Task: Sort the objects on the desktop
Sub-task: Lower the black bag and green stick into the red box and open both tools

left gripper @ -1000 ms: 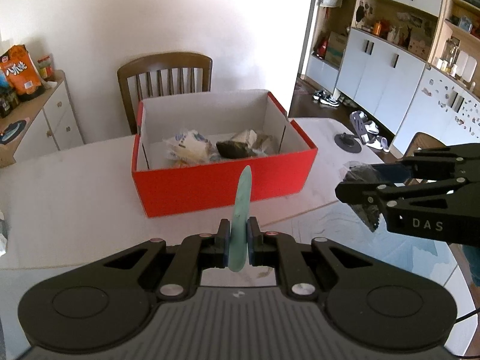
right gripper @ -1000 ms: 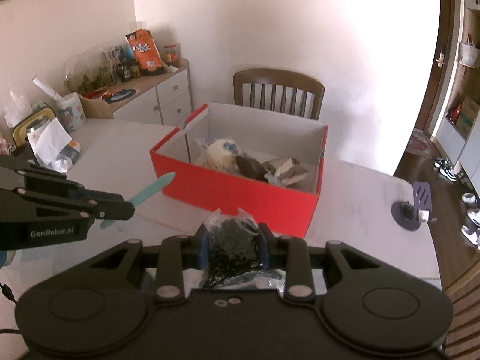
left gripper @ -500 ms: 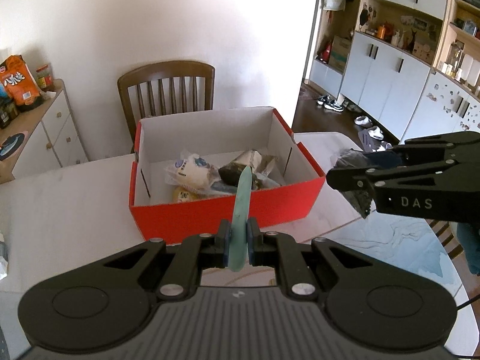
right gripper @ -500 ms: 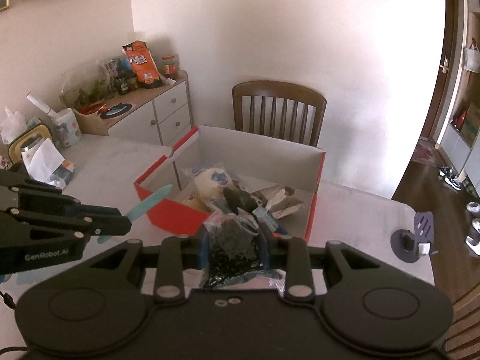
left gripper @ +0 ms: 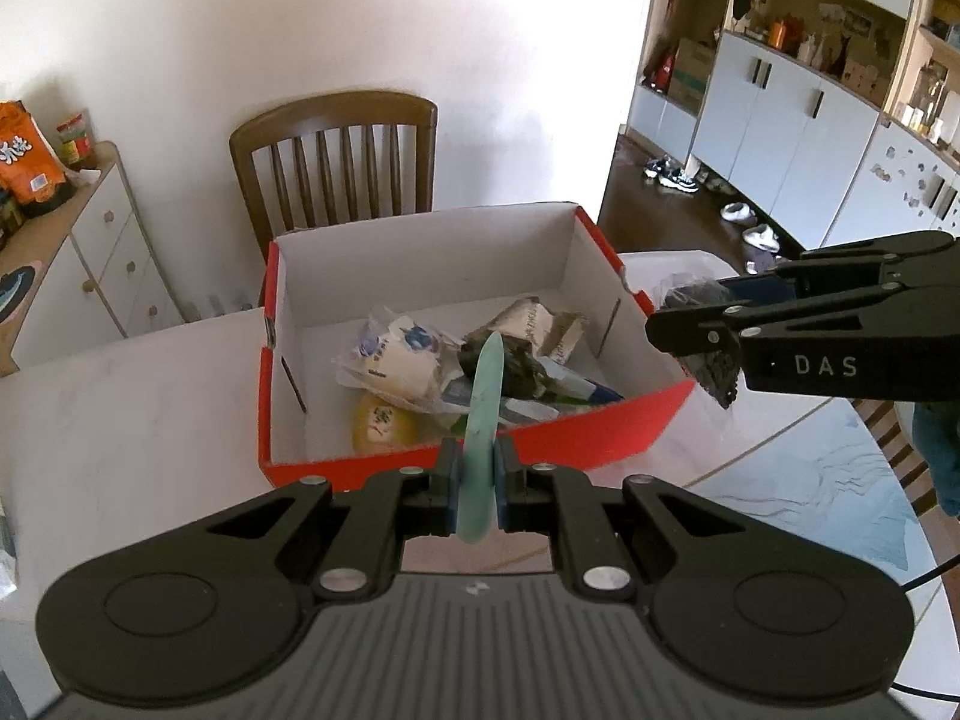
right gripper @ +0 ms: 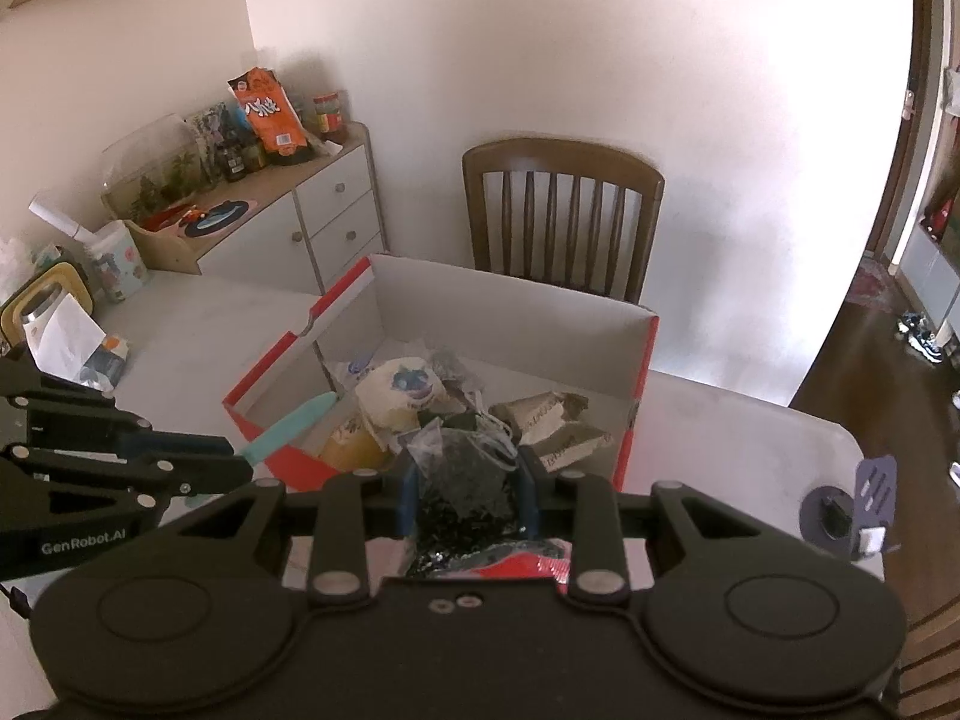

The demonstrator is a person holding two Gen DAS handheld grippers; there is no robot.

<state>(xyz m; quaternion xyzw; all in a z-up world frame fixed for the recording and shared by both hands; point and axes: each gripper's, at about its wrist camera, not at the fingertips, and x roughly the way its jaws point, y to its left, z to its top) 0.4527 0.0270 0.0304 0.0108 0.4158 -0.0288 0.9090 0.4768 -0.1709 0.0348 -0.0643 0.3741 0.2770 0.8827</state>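
A red box (left gripper: 576,432) with white inner walls stands on the white table, holding several wrappers and packets. My left gripper (left gripper: 477,480) is shut on a flat teal stick (left gripper: 485,396), whose tip reaches over the box's near wall. In the right wrist view the teal stick (right gripper: 288,426) pokes over the box's (right gripper: 636,420) left front corner. My right gripper (right gripper: 465,495) is shut on a clear bag of dark bits (right gripper: 462,480), held over the box's near edge. From the left wrist view the right gripper (left gripper: 696,336) hangs at the box's right end with the bag (left gripper: 708,366) in it.
A wooden chair (left gripper: 336,162) stands behind the box. A white sideboard (right gripper: 300,222) with snack bags and jars is at the left. Tissues and packets (right gripper: 72,342) lie on the table's left. A small purple stand (right gripper: 852,504) sits on the table's right.
Both grippers have moved forward toward the red box with their loads. The box looks nearer and larger, and its contents show more fully.
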